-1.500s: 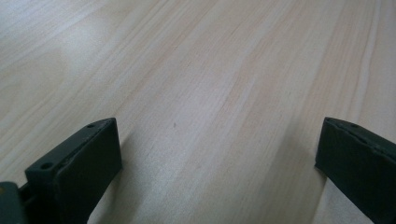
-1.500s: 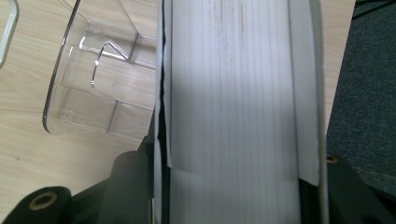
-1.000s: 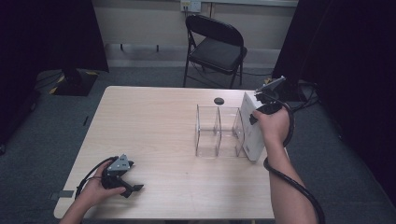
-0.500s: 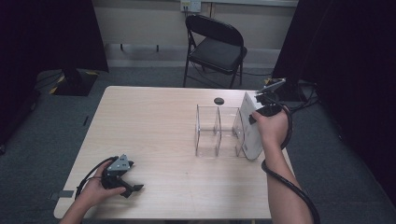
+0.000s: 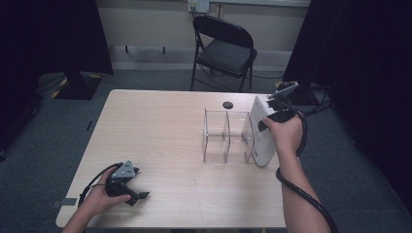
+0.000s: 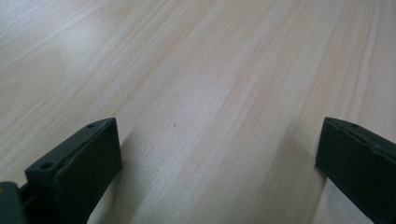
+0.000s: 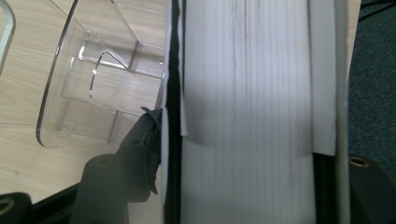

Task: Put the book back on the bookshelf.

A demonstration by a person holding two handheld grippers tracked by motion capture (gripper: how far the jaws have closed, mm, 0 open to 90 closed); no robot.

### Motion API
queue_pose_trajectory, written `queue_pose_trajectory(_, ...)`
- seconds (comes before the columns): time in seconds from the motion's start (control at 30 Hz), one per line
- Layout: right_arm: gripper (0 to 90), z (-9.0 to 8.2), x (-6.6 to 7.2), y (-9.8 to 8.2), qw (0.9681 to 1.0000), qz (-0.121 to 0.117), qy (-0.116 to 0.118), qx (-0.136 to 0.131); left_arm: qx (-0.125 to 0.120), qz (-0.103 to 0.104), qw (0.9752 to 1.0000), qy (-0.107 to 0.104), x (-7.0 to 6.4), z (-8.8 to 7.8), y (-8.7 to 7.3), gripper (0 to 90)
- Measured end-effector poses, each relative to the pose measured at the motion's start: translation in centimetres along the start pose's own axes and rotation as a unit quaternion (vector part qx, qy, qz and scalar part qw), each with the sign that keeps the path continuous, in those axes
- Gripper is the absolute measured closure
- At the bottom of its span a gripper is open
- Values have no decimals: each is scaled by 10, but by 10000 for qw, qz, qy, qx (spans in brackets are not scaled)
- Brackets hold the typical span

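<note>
Comparing with a second ago, not much has shifted: both hands sit where they were, and the book's tilt looks about the same, though the right tongs' jaws have just been opening with the book between them.

Nearest the person, the left tongs point(image 5: 138, 196) rest on the bench point(image 5: 160, 131) at its near left corner, jaws spread wide with nothing but bare wood between them in the left gripper view.

Farther out on the right, the right tongs point(image 7: 243, 186) straddle the white book point(image 5: 262, 131). I'd say the jaws are loose around it rather than clamped, but the right jaw is mostly cut off at the frame edge, so the contact there is hard to make out. The book stands on edge at the right end of the clear acrylic divider rack point(image 5: 226, 136), just beside its last panel, leaning a bit. Its long axis runs near to far across the bench, top edge up.

Past that there's a small black disc point(image 5: 227, 105) near the far edge, and a folding chair point(image 5: 221, 51) behind the bench.
</note>
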State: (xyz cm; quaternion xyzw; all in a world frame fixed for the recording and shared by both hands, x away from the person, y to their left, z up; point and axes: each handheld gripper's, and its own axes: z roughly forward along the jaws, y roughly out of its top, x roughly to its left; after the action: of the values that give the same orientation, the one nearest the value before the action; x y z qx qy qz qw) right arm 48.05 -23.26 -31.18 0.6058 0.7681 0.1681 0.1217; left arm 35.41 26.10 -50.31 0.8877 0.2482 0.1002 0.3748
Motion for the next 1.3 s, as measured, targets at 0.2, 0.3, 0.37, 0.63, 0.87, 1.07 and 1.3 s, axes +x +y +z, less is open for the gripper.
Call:
queue_pose_trajectory(0.2, 350, -1, -1, -2, 10000, 1, 20, 78, -2, -2, 10000, -1, 0, 0, 0, 0)
queue_pose_trajectory(0.3, 333, -1, -2, -3, 9999, 6, 79, 117, 0, 1, 10000, 0, 0, 0, 0, 0)
queue_pose_trajectory(0.37, 331, -2, -2, -4, 9999, 3, 74, 129, -2, -2, 10000, 0, 0, 0, 0, 0)
queue_pose_trajectory(0.63, 282, -1, -1, -10, 9998, -68, 69, 184, -12, -2, 10000, -11, 0, 0, 0, 0)
queue_pose_trajectory(0.87, 221, -1, -1, -14, 9997, -54, 45, 252, 1, 1, 10000, 0, 0, 0, 0, 0)
queue_pose_trajectory(1.07, 214, -2, 1, -19, 9996, -147, 44, 255, 1, 2, 10000, -1, 0, 0, 0, 0)
queue_pose_trajectory(1.3, 207, -6, -2, -23, 9996, -141, 61, 251, 2, 4, 10000, 2, 0, 0, 0, 0)
